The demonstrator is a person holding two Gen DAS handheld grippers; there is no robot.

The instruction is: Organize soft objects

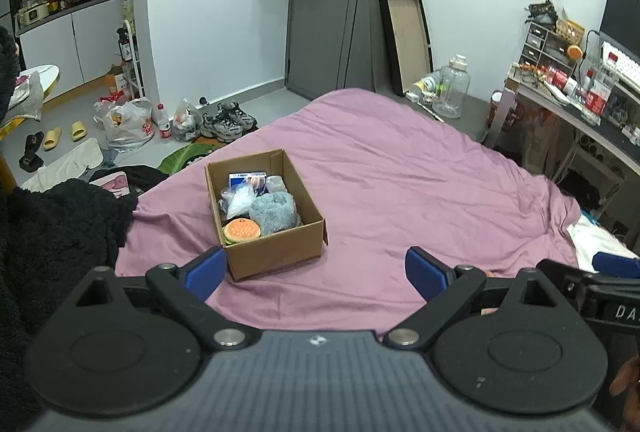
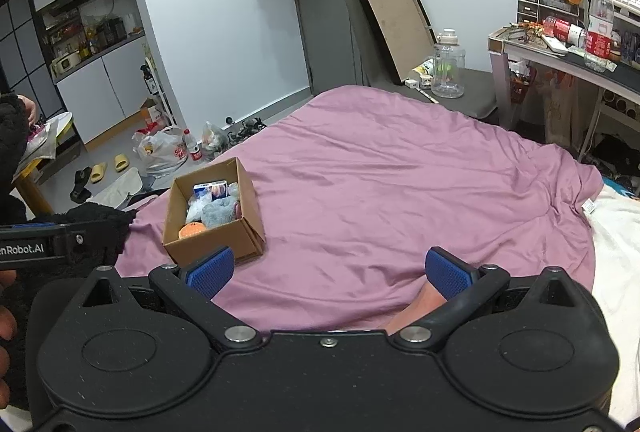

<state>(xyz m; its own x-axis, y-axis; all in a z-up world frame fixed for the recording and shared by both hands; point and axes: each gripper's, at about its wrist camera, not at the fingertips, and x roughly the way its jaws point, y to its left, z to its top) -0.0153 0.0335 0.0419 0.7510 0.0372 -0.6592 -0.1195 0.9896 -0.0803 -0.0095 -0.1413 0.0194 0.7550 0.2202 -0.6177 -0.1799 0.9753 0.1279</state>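
A brown cardboard box (image 1: 276,252) stands open on the pink bedspread (image 1: 400,176), left of centre. Inside it lie a fluffy grey-blue plush (image 1: 274,210), an orange burger-shaped toy (image 1: 241,231), a clear plastic bag (image 1: 240,202) and a blue-and-white packet (image 1: 248,179). My left gripper (image 1: 316,276) hovers open just short of the box with nothing between its blue pads. In the right wrist view the same box (image 2: 212,232) sits ahead to the left, and my right gripper (image 2: 330,270) is open and empty over the bedspread (image 2: 400,184).
A black fuzzy garment (image 1: 60,232) lies at the bed's left edge. Shoes (image 1: 228,120), slippers, a towel and plastic bags (image 1: 128,124) litter the floor beyond. A cluttered desk (image 1: 580,100) and a big water jug (image 1: 452,88) stand at the right. A white blanket (image 2: 616,252) lies at the right.
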